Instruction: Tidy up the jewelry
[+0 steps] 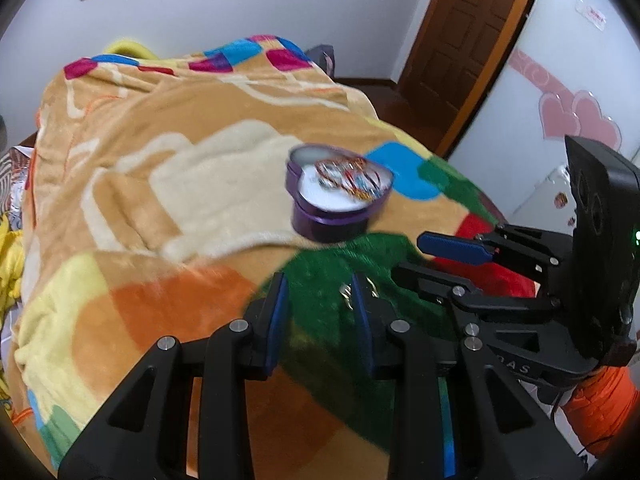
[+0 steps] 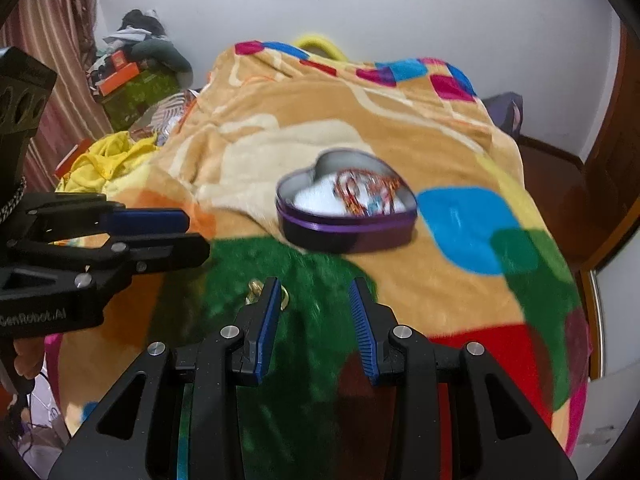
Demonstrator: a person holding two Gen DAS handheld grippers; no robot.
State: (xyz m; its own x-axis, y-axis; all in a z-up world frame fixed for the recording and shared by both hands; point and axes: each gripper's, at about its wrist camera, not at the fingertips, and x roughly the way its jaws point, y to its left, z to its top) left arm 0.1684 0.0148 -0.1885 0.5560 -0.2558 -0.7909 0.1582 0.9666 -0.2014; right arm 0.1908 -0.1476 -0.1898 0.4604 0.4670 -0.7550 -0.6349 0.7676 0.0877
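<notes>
Both jaws spread, empty; gold jewelry [image 2: 285, 294] below; heart tin [image 2: 347, 216] upright, open.

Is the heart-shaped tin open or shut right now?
Open: the heart-shaped tin has no lid on, and the bracelets lie visible inside.

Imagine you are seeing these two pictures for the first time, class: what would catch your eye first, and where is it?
Probably the purple heart-shaped tin, lidless in the middle of the patchwork blanket, with a tangle of red and gold bangles on its white lining. Next, the two black grippers with blue pads: the left gripper and right gripper hover open over the green patch. A small gold trinket lies there, too blurred to identify.
</notes>
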